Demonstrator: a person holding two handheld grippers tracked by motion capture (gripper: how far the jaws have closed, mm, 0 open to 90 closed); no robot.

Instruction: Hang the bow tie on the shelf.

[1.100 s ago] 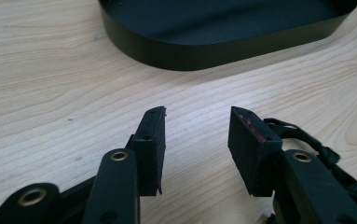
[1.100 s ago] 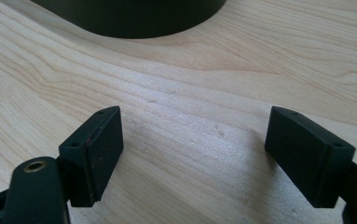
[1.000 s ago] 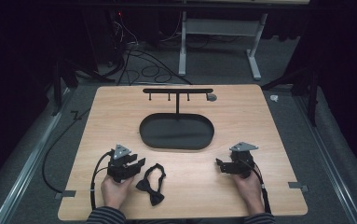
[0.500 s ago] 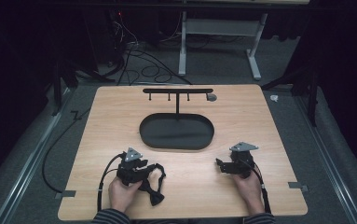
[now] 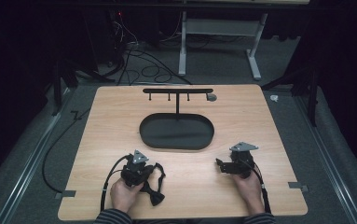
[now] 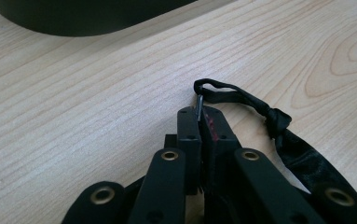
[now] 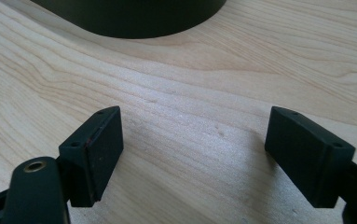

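Jaws of the left gripper (image 6: 199, 116) have just been closing and now pinch the thin strap of a black bow tie (image 5: 154, 186) lying on the wooden table (image 5: 260, 121) at seven o'clock from the oval black tray (image 5: 176, 133). At five o'clock, the right gripper (image 7: 192, 154) rests with jaws spread wide, nothing between them.

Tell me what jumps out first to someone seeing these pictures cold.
First, the black oval tray mid-table, with a T-shaped hook rack standing at its far rim on the pale wooden table. Next, at the near left edge, the left gripper, whose jaws have just been closing, pinches the thin band of a black bow tie lying on the wood. The right gripper rests at the near right, jaws wide apart over bare wood.
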